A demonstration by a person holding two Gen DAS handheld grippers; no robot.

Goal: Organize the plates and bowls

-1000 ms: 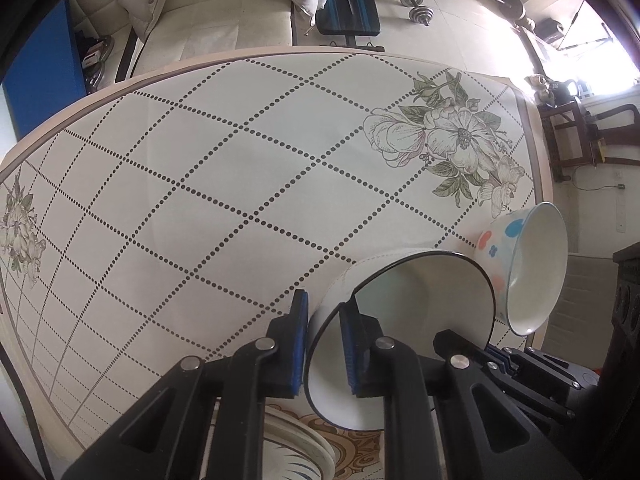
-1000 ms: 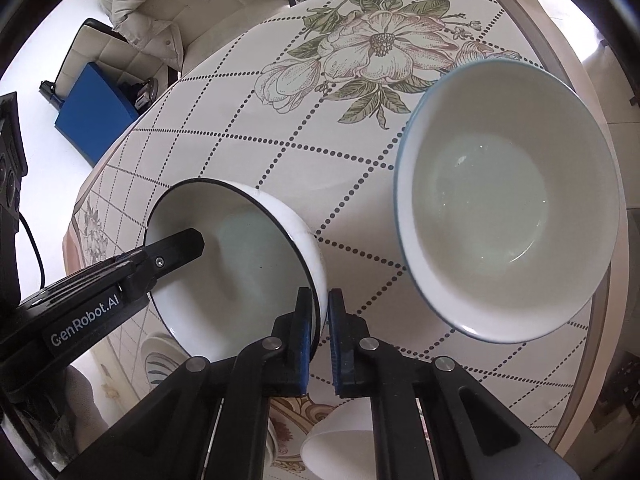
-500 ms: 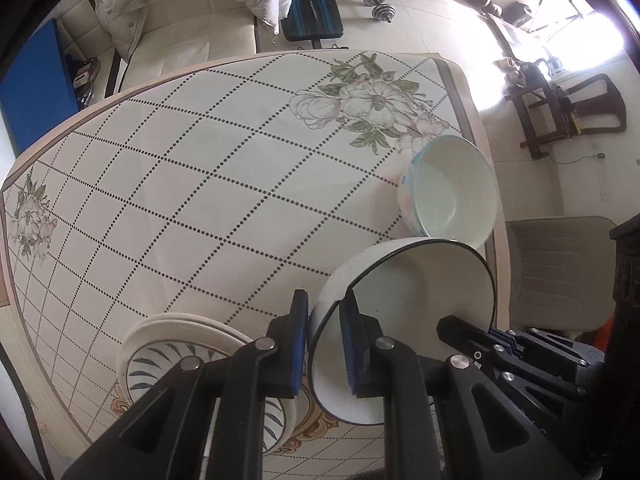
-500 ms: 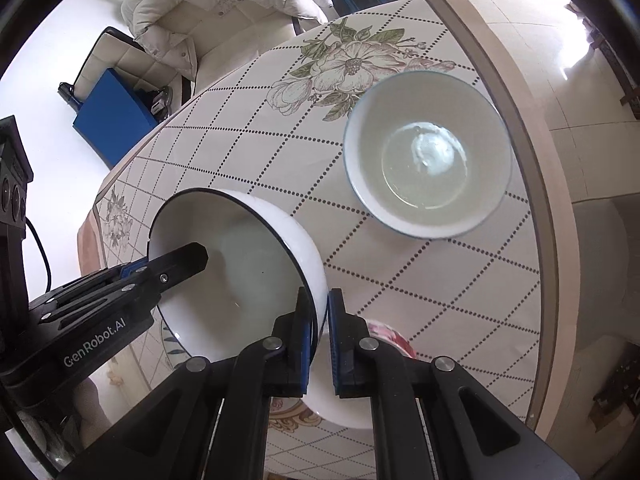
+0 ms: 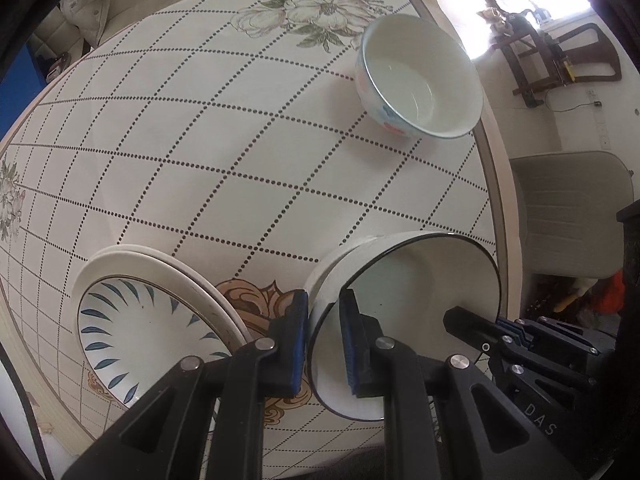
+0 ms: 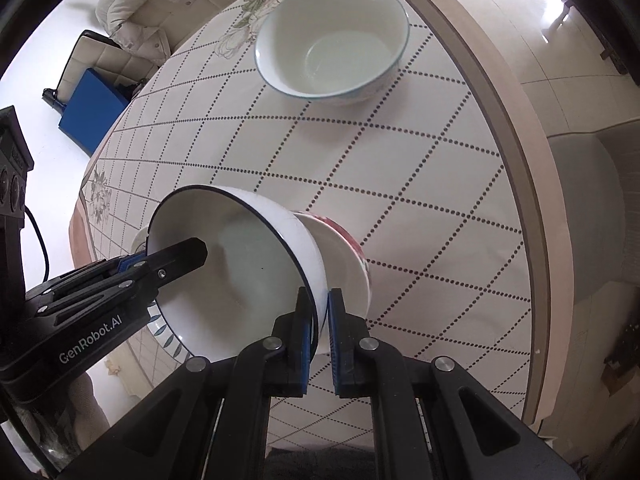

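A white bowl with a black rim [image 5: 416, 304] hangs tilted above the near part of the table [image 5: 200, 140]. My left gripper [image 5: 324, 320] is shut on one side of its rim. My right gripper [image 6: 319, 312] is shut on the opposite side of the same bowl [image 6: 240, 272]. Just under and beside it sits a smaller bowl with a red pattern [image 6: 344, 256]. A stack of plates with blue leaf marks [image 5: 140, 320] lies to the left. A blue-rimmed bowl with coloured spots [image 5: 420, 76] stands upright at the far right of the table.
The round table's wooden edge [image 6: 532, 184] curves close on the right. A grey chair [image 5: 572, 212] stands just beyond it. A sofa with a pale jacket [image 6: 160, 8] and a blue box [image 6: 92, 108] are past the far side.
Both grippers have carried the black-rimmed bowl back toward the near edge. The blue-rimmed bowl now lies farther away. The plate stack and the red-patterned bowl have come into view.
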